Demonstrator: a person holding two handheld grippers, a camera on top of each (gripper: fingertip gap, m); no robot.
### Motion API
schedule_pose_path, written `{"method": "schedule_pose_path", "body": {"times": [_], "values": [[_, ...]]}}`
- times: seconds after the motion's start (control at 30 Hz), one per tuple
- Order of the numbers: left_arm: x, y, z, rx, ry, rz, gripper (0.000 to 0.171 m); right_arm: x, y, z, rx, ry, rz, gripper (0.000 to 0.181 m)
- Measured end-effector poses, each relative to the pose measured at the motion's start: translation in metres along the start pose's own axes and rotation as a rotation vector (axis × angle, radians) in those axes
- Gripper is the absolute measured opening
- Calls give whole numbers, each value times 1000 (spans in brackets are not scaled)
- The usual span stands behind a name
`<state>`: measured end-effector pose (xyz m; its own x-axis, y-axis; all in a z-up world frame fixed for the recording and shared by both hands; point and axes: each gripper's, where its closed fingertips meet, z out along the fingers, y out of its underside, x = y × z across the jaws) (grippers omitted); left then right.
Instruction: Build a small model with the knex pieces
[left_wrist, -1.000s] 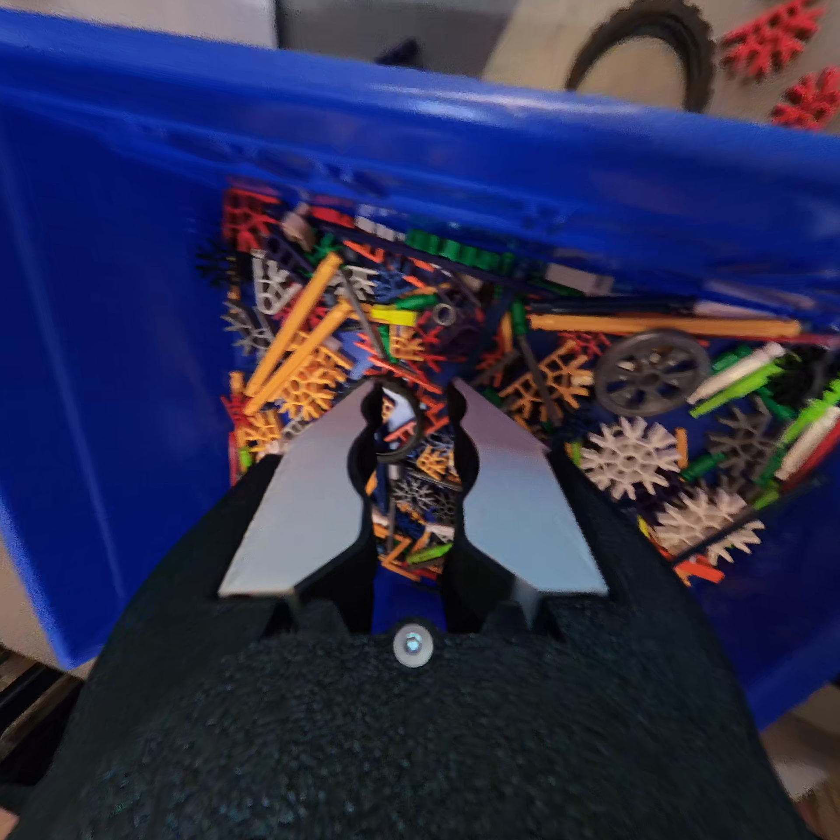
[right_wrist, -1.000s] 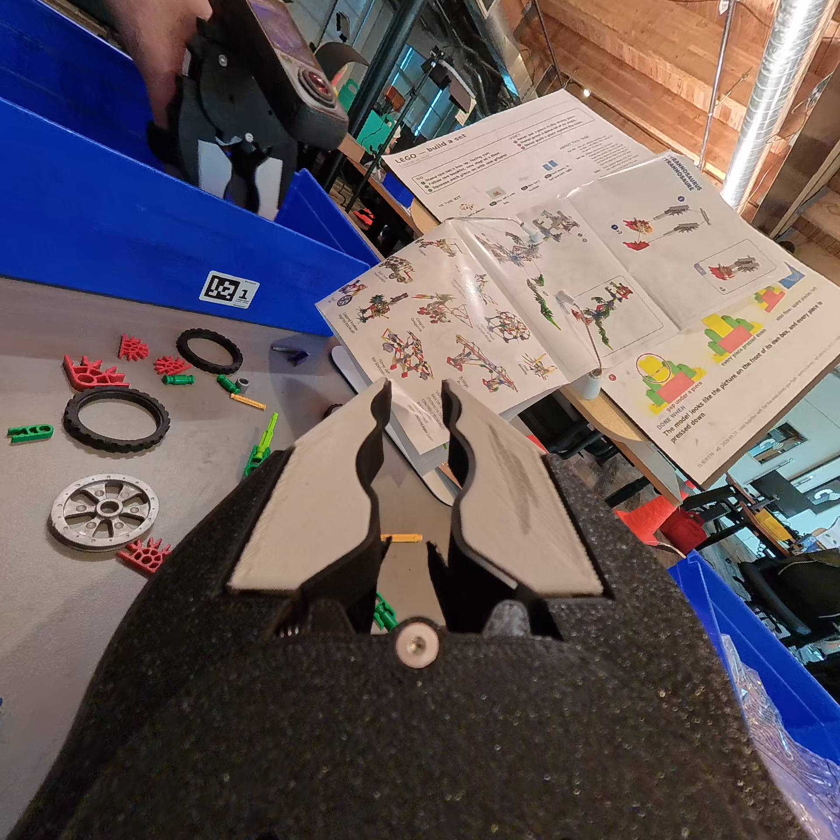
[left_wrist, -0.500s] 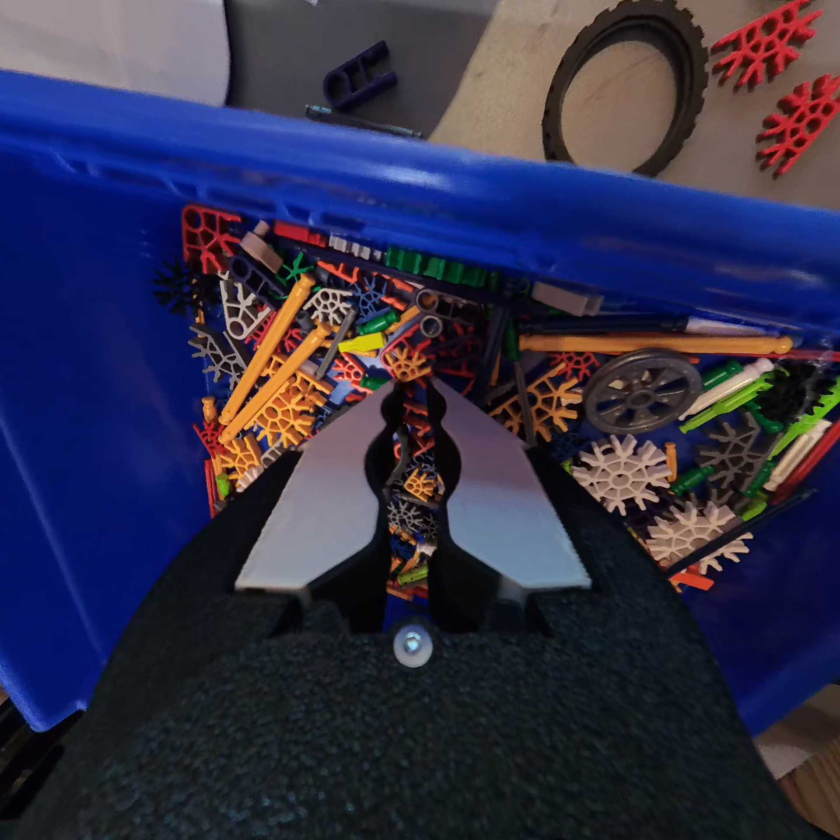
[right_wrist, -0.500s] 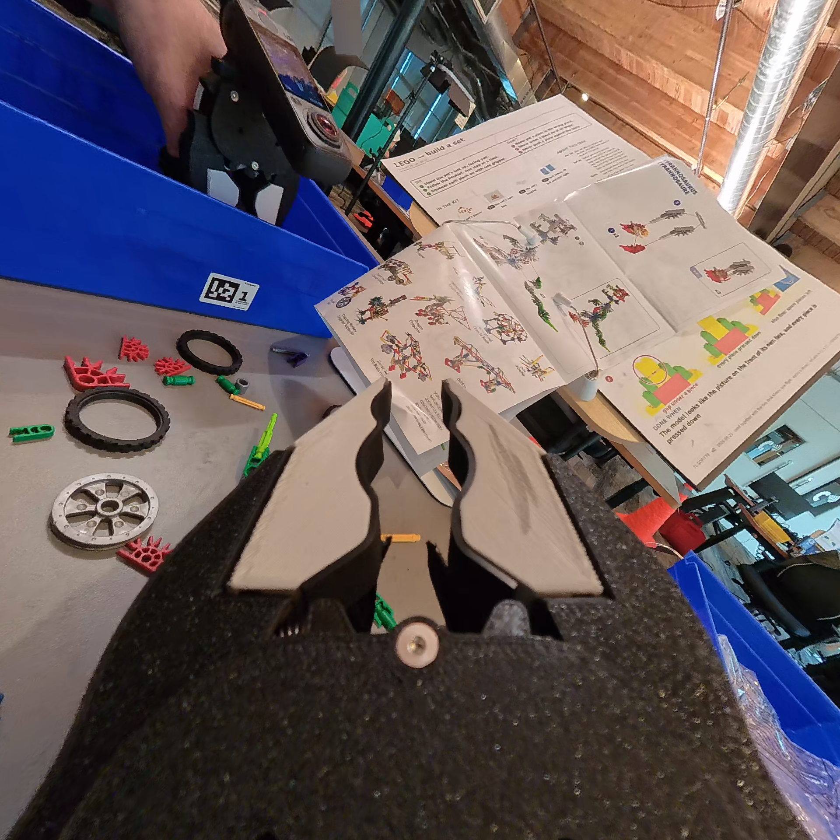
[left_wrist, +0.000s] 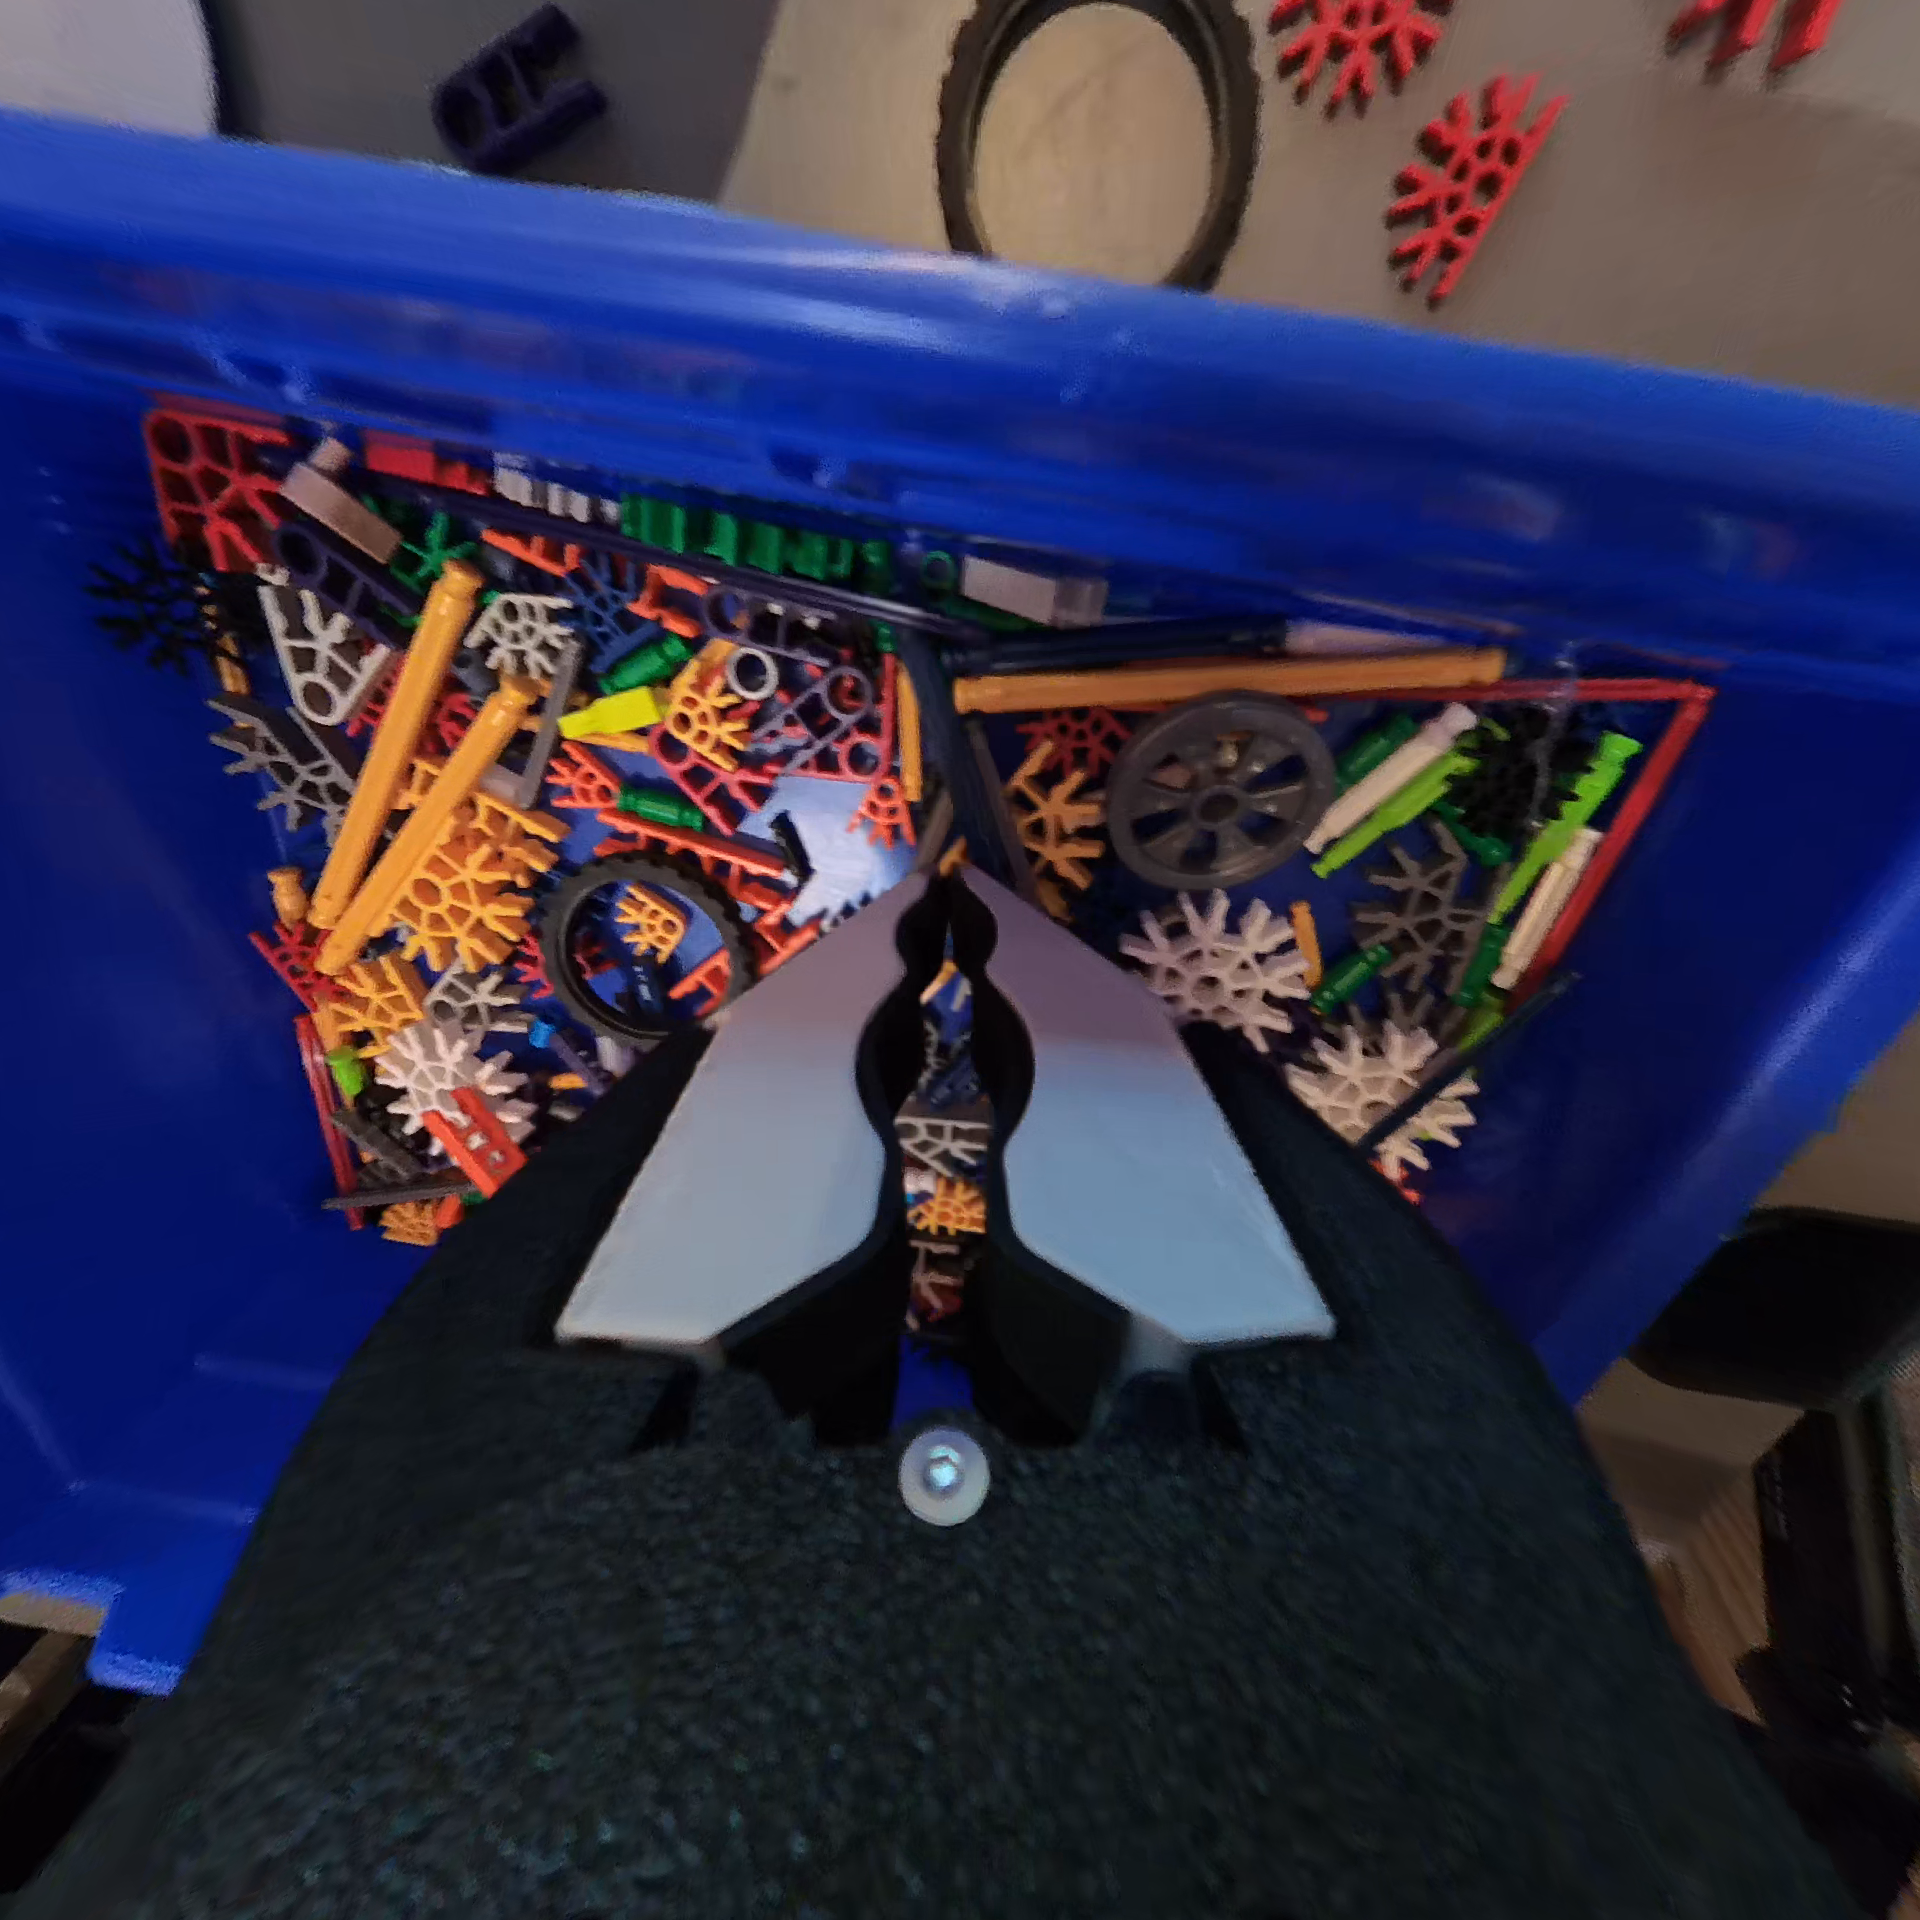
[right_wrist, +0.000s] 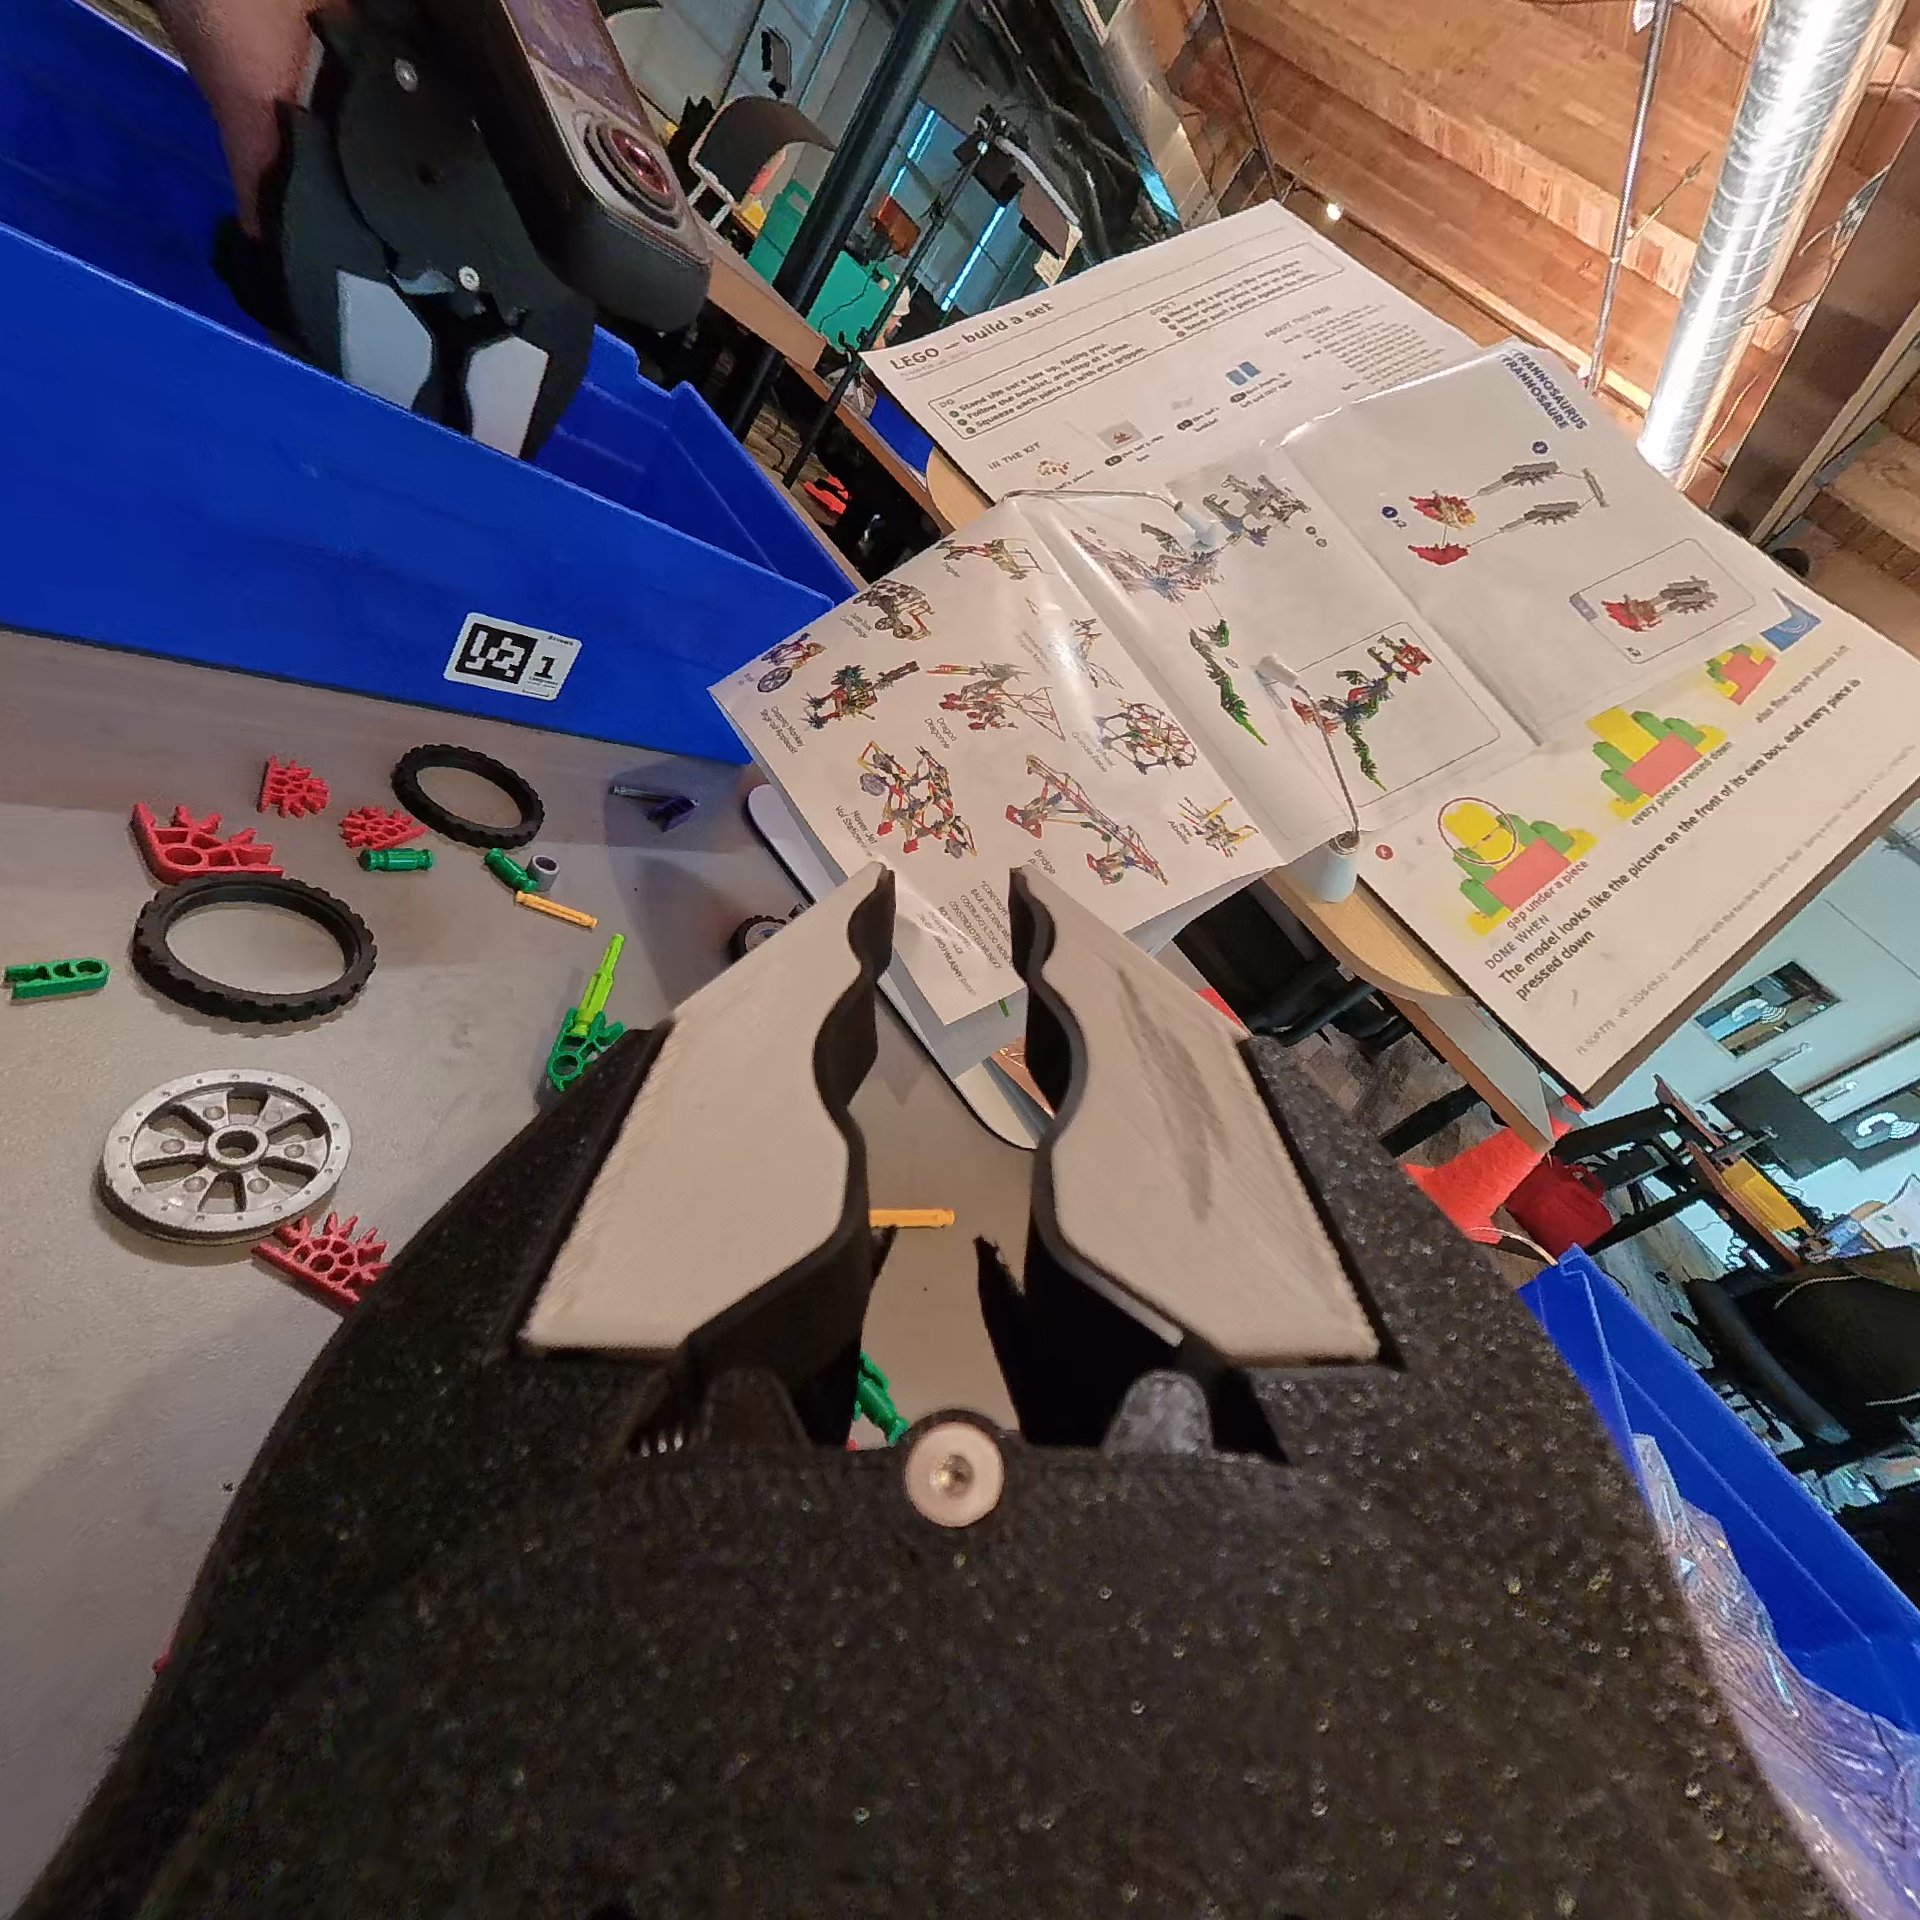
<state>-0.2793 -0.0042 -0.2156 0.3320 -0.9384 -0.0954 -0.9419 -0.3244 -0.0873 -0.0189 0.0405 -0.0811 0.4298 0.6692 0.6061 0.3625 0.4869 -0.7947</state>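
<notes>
My left gripper (left_wrist: 945, 888) is shut, its tips touching, and I see nothing between them. It hangs over an open blue bin (left_wrist: 1039, 343) full of mixed plastic construction pieces: orange rods, snowflake connectors, a grey spoked wheel (left_wrist: 1221, 805). A small black tyre (left_wrist: 561, 925) lies in the pile just left of the tips. The right wrist view shows this gripper (right_wrist: 447, 384), held by a hand, above the bin (right_wrist: 312, 520). My right gripper (right_wrist: 951, 894) is open and empty above the grey table.
On the table lie two black tyres (right_wrist: 145, 951) (right_wrist: 407, 779), a silver wheel (right_wrist: 225, 1153), red connectors (right_wrist: 197, 847), green rods (right_wrist: 597, 987) and a yellow rod (right_wrist: 914, 1216). Instruction sheets (right_wrist: 1247, 623) stand on a tilted board. Another blue bin (right_wrist: 1714, 1455) is at lower right. The left gripper's tips are roughly 30 cm from the right gripper's. The right gripper is farther from the grey spoked wheel (left_wrist: 1221, 805), some 30 cm, than the left, some 5 cm.
My left gripper has closed from open to shut and drawn back from the pile. The black tyre seen between its fingers now lies in the bin to the left. The right gripper has not moved.
</notes>
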Motion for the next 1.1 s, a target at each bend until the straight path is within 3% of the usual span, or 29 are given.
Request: {"method": "schedule_pose_path", "body": {"times": [0.17, 0.53, 1.1], "values": [[14, 6, -3, -17, 32, 2, 0, -1, 1, 1, -6, -5, -4, 22], [-5, 7, -8, 13, -42, -42, 21, -2, 1, 1, -6, -8, -4, 21], [-11, 13, -9, -24, -52, -43, 21, -1, 1, 1, -7, -5, -4, 22]]}}
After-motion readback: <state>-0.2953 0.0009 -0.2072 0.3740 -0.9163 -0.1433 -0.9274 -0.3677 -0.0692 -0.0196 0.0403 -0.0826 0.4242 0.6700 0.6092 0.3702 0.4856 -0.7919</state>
